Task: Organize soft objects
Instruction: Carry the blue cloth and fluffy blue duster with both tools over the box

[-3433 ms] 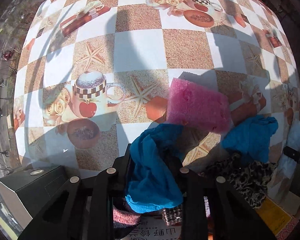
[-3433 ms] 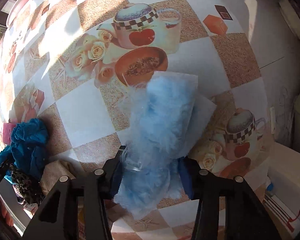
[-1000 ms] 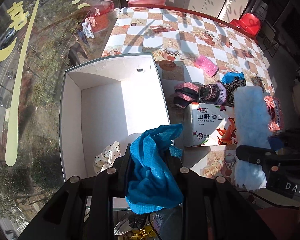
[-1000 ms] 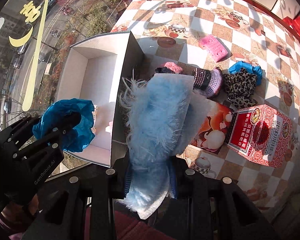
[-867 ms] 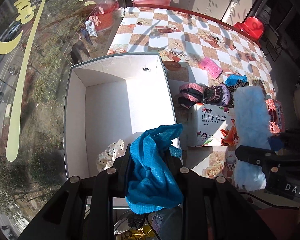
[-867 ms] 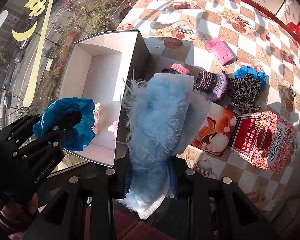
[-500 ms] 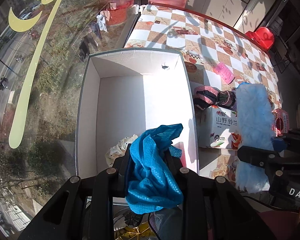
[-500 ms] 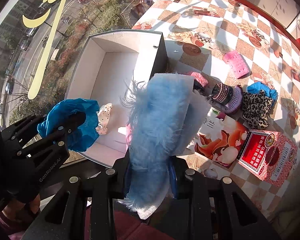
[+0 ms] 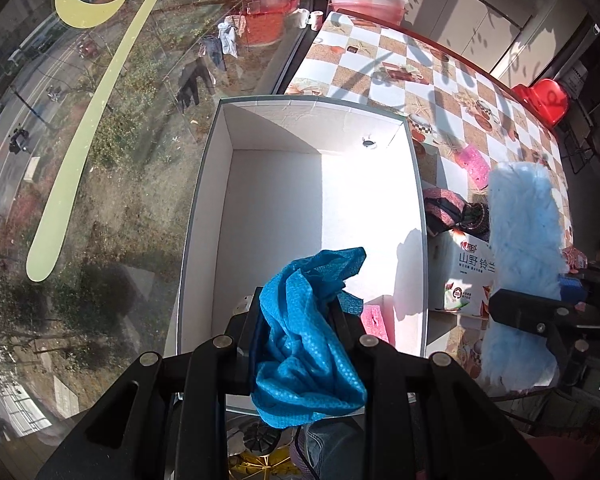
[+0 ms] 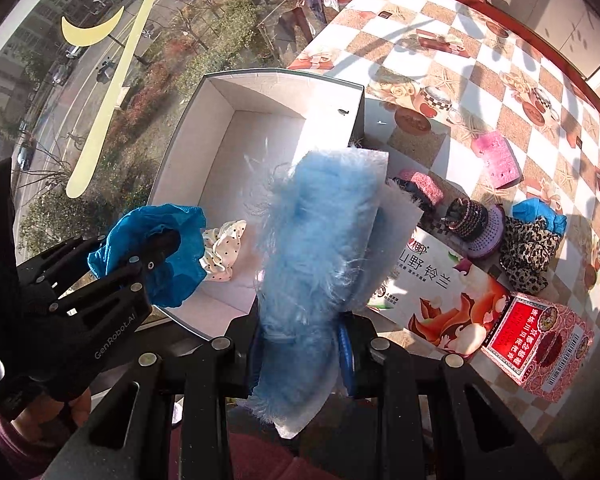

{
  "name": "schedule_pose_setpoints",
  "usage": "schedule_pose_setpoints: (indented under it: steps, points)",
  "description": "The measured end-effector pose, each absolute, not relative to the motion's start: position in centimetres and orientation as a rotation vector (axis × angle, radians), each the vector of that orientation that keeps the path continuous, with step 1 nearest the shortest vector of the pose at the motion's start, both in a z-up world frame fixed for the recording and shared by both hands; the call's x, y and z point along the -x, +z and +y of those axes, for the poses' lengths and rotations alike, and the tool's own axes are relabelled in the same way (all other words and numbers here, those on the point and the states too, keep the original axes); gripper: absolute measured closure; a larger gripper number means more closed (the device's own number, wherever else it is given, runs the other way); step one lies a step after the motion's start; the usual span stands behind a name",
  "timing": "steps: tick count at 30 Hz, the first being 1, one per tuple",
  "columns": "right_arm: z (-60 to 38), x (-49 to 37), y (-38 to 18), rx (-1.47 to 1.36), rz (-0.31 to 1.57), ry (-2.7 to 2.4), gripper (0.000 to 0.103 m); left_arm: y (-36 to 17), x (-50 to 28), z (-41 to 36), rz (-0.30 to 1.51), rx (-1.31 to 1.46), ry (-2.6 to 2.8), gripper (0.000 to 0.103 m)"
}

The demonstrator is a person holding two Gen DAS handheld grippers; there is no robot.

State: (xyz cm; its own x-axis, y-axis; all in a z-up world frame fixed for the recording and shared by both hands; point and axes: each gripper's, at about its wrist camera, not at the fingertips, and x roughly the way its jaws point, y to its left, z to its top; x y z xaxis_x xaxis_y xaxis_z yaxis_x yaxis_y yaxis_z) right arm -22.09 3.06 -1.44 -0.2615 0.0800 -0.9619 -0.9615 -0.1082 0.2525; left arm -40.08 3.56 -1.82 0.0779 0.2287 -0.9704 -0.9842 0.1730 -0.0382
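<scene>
Your left tongs [image 9: 298, 320] are clamped on a crumpled blue mesh cloth [image 9: 306, 344], which bulges out above and below the jaws and hangs over the near end of the open white box [image 9: 416, 184]. Your right tongs [image 10: 304, 340] are clamped on a fluffy light-blue pad [image 10: 320, 248] with a flat white backing; the pad stands up from the jaws and sits over the box's right wall. In the right wrist view, the box floor near the left tongs holds a white polka-dot scrunchie [image 10: 224, 250]; in the left wrist view, a pink sponge [image 9: 374, 322] lies in the near right corner of the box. The box stands at the edge of the checkered tabletop [image 10: 480, 92], beside a window. On the tabletop to the right of the box lie a printed carton [image 10: 440, 292], a red patterned carton [image 10: 540, 344], a second pink sponge [image 10: 498, 154], a dark knitted item with a pink top [image 10: 420, 188], a striped purple knitted item [image 10: 478, 226], a leopard-print cloth [image 10: 530, 248] and a second blue cloth [image 10: 540, 210] touching the leopard-print one.
</scene>
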Motion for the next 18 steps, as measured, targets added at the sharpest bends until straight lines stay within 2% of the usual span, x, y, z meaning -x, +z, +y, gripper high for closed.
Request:
schedule_pose_setpoints:
  steps: [18]
  points:
    - [4.7,25.3,-1.7,1.12,1.251,1.57,0.072,-3.1,40.8,4.2,1.096,0.974,1.164,0.074]
